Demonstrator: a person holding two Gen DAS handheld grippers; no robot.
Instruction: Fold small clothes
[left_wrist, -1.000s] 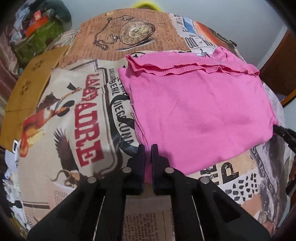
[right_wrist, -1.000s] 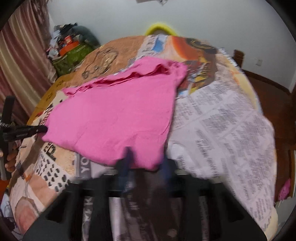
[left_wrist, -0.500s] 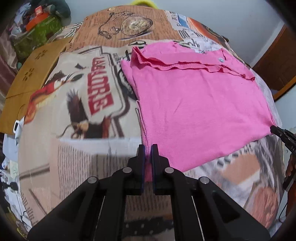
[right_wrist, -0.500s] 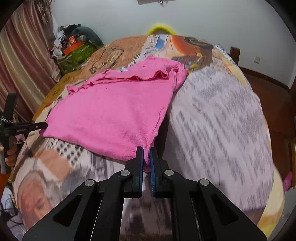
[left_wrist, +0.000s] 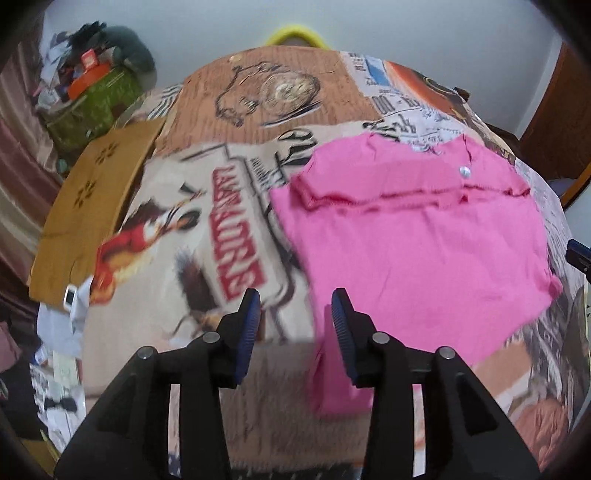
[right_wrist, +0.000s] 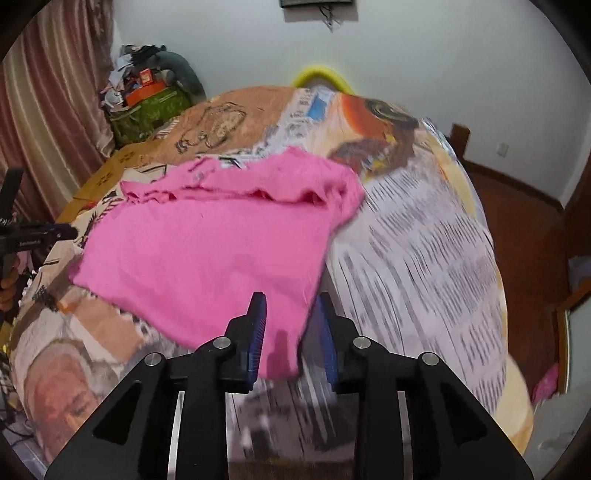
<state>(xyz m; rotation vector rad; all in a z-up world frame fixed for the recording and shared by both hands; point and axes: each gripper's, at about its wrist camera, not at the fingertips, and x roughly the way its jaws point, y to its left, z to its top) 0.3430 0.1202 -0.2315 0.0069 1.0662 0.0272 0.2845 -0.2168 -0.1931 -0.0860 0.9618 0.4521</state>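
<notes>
Printed bedspread (left_wrist: 229, 406) under pink top (left_wrist: 413, 251), laid flat mid-bed. Left gripper (left_wrist: 293, 328) jaws opening, near corner beside right pad, unpressed. Right gripper (right_wrist: 290, 332) jaws opening, other corner loose between them. Release step judged underway; regrasp of side edges needed for next fold.

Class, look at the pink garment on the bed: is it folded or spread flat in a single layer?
Folded. The pink garment shows a ruffled hem lying across its far part, one layer over another, in both wrist views.
</notes>
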